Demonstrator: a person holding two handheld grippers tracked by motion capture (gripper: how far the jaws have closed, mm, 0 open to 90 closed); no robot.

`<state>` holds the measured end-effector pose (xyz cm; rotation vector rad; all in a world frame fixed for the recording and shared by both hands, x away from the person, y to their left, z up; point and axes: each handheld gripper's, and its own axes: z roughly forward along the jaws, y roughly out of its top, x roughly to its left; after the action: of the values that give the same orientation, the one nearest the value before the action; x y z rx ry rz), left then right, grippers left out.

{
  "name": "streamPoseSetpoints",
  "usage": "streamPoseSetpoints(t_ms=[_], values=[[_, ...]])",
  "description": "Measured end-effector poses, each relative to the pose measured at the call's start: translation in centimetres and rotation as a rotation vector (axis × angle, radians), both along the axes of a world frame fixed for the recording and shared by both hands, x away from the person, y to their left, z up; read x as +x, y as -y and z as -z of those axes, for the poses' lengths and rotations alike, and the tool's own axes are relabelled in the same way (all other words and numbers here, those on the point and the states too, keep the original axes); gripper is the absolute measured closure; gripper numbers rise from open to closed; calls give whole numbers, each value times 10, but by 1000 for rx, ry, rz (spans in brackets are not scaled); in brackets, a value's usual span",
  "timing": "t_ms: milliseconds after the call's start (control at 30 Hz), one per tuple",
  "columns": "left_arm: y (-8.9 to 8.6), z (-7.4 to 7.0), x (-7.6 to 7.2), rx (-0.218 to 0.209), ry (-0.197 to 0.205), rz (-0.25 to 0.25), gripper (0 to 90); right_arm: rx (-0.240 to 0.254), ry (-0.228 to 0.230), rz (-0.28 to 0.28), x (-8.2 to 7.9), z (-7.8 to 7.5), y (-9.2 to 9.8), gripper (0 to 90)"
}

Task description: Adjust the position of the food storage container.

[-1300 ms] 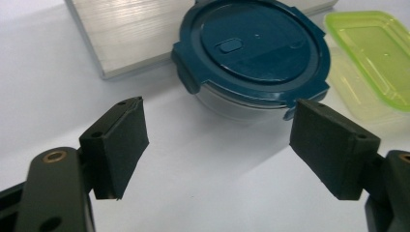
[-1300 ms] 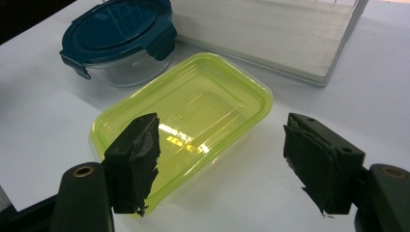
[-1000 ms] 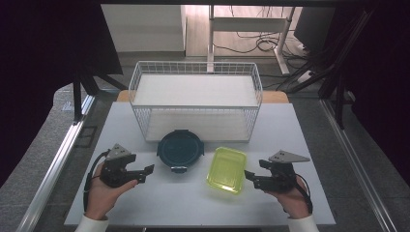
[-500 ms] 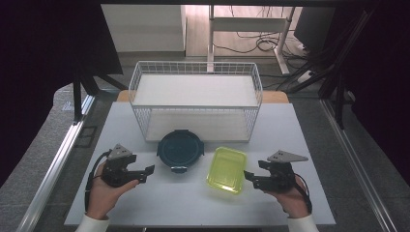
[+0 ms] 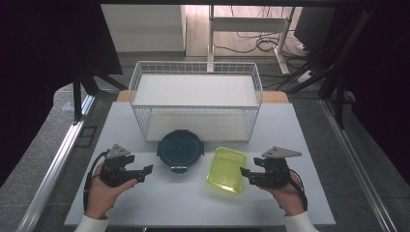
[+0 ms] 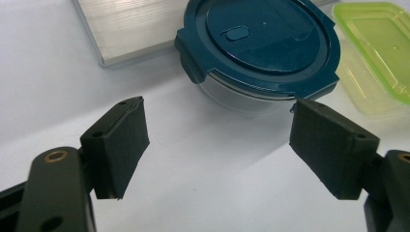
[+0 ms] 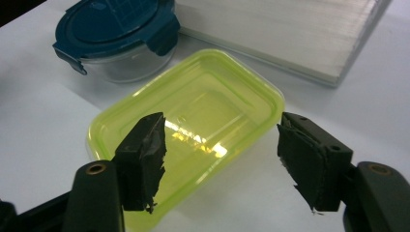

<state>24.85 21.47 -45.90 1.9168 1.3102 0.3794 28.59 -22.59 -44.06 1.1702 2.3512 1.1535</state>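
Observation:
A round glass container with a dark blue lid (image 5: pixel 180 149) stands in front of the wire basket. To its right lies a yellow-green rectangular container (image 5: pixel 226 169). My left gripper (image 5: pixel 147 170) is open, left of the round container (image 6: pixel 266 43) and pointing at it (image 6: pixel 217 125), with nothing between the jaws. My right gripper (image 5: pixel 243 173) points at the right edge of the yellow-green container (image 7: pixel 193 106). Its jaws (image 7: pixel 222 145) have just been closing a little; they stand apart with the container's near rim just ahead, and the pads do not press on it.
A white wire basket (image 5: pixel 196 106) on a pale slab (image 7: pixel 290 29) takes up the back of the white table (image 5: pixel 174 203). A person's hands hold both grippers near the front edge. Dark frame legs and cables stand beyond the table.

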Motion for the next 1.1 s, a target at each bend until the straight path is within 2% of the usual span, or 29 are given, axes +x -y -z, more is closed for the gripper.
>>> streamPoseSetpoints(t_ms=[167,267,433,600,733,933,1100], values=[[-2,-1,-1,-3,7,2,213,-10,1,-31,10,-8,-15,379],[-3,-2,-1,-7,18,-7,224,8,4,-35,9,-9,-18,379],[1,-4,7,0,51,-1,319,1,-6,-29,7,-4,-14,373],[8,-8,31,14,86,-7,510,21,-2,-17,5,-6,-7,370],[12,-10,56,20,69,19,650,22,-1,-19,4,-6,-4,364],[18,-10,89,44,91,33,758,25,-6,-17,4,-6,1,359],[25,-7,113,78,72,92,862,24,-8,-13,4,-5,4,356]])
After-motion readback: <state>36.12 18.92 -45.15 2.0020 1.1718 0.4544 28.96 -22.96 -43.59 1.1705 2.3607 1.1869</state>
